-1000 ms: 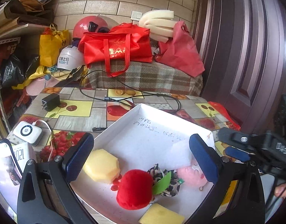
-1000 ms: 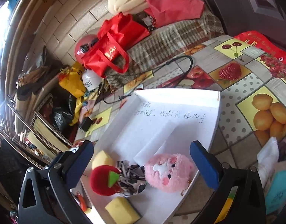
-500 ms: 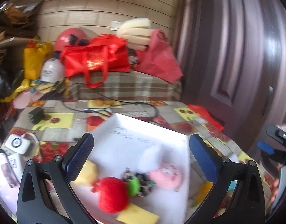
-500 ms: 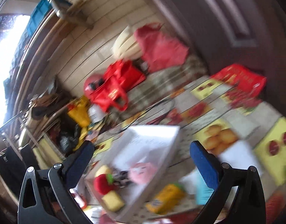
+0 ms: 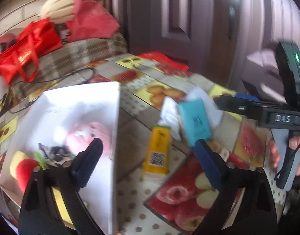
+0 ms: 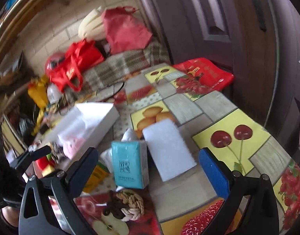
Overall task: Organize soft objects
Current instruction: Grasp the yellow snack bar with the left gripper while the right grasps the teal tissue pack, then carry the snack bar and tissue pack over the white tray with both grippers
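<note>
Teal tissue pack (image 6: 129,166) upright | white foam slab (image 6: 168,150) just beside | left gripper (image 5: 150,160), right gripper (image 6: 148,168): fingers spread, closing, pinching nothing

One tissue pack (image 6: 129,166) — one foam sheet (image 6: 168,150)

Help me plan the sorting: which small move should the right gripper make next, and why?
Probably ease the right gripper forward and down over the upright teal tissue pack. Its jaws are closing but hold nothing, the pack stands between them, and it lies outside the white cardboard box holding the pink plush toy.
</note>
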Demonstrator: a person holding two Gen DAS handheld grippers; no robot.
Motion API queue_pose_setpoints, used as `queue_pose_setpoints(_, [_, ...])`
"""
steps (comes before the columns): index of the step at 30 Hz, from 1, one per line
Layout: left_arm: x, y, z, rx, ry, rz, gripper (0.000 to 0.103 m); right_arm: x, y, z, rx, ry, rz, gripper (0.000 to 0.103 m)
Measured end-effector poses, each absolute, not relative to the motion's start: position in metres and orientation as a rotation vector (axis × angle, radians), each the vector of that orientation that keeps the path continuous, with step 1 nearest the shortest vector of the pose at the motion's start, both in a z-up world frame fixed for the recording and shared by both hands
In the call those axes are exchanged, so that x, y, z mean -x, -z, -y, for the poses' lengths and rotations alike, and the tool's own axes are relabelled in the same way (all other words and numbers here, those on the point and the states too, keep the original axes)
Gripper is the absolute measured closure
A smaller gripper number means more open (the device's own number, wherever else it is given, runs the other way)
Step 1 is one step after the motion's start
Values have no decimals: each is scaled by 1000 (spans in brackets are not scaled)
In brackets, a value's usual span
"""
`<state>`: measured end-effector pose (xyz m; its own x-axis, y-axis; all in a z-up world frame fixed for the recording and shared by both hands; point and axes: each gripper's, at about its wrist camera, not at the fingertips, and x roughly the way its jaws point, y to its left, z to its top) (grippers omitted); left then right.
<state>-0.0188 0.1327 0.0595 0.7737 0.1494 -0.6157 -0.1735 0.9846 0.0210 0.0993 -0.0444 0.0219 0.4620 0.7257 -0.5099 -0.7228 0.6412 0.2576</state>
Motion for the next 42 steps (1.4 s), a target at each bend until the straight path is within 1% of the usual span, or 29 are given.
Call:
queue_pose_setpoints(1, [16, -57, -129, 18, -178, -672, 11, -98, -20, 43, 14, -904, -638, 11])
queue_pose_setpoints(2, [15, -54, -126, 0, -181, -681, 15, -96, -17, 37, 35, -913, -646, 14])
queue_pose_setpoints(3, [13, -51, -126, -9, -182, -692, 24, -93, -15, 31, 63, -919, -650, 19])
queue_pose_setpoints(4, [11, -47, -126, -7, -181, -706, 27, -91, -12, 22, 105, -917, -654, 25])
queue_pose_setpoints(7, [9, -39, -129, 14, -178, -725, 27, -90, -2, 7, 173, -898, -674, 33])
queue_pose_setpoints(12, [3, -31, -133, 35, -169, -739, 27, -91, 5, -5, 221, -855, -668, 34])
queue_pose_setpoints(13, [1, -29, -132, 32, -166, -741, 27, -90, 6, -7, 226, -856, -670, 36])
queue_pose_setpoints(14, [0, -28, -130, 25, -161, -741, 27, -90, 8, -9, 234, -859, -679, 41])
queue_pose_setpoints(15, [-1, -26, -128, 14, -158, -745, 32, -93, 9, -11, 239, -861, -684, 49])
queue_pose_setpoints(16, [-1, -24, -127, 6, -156, -753, 54, -92, 11, -9, 237, -871, -681, 50])
queue_pose_setpoints(17, [-3, -22, -128, 10, -152, -764, 67, -91, 11, -8, 235, -873, -674, 51])
queue_pose_setpoints(18, [-3, -20, -131, 28, -150, -772, 77, -90, 11, -6, 228, -878, -669, 51])
queue_pose_setpoints(21, [0, -24, -137, 53, -161, -747, 78, -87, 3, 2, 185, -887, -645, 52])
queue_pose_setpoints(28, [22, -59, -137, 59, -204, -602, 78, -72, -25, 26, 71, -908, -537, 52])
queue_pose_setpoints(42, [53, -106, -130, 55, -267, -418, 78, -46, -64, 43, 2, -950, -408, 52])
